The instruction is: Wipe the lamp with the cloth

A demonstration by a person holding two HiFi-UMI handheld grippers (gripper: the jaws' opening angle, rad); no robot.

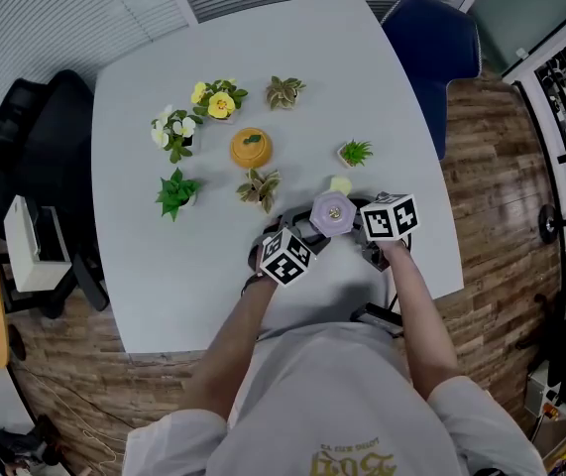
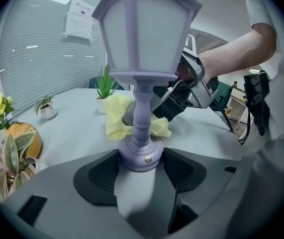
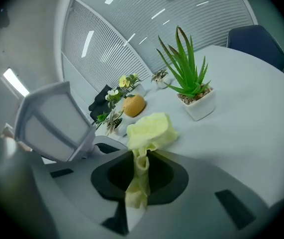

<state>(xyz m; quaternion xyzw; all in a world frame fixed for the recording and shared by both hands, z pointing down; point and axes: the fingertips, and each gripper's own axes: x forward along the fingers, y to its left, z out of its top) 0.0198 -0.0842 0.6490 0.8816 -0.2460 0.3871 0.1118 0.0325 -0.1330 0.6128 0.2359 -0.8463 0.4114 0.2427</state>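
The left gripper (image 2: 142, 176) is spread wide, and its two dark pads are pressed on either side of the round base of the lamp (image 2: 146, 34), so the lamp is gripped and kept upright on the table (image 1: 213, 266). The lamp is pale purple, with a lantern-shaped shade on a turned stem, and it stands near the table's front edge, just ahead of the person. The right gripper (image 3: 139, 176) is closed tight on the cloth (image 3: 151, 131), a crumpled yellow one, with a bunch of it sticking out past the pads. In the left gripper view the cloth is seen low down just behind the lamp's stem, above the base; whether it touches the stem cannot be told. The table is pale grey with rounded corners, and small potted plants are scattered over its far half: a spiky green plant (image 3: 186, 78) in a white pot, yellow flowers (image 1: 219, 100), and a round orange pot (image 1: 251, 147) among them. A blue chair (image 1: 431, 38) is set at the far right corner and a black chair (image 1: 45, 137) at the left side. The floor (image 1: 491, 167) is made of wood planks, and slatted blinds (image 1: 55, 18) are seen behind the table. A sheet of paper (image 2: 79, 20) is fixed to the blinds, but its print is too small to be read. Black and white square markers are carried on each gripper's cube.
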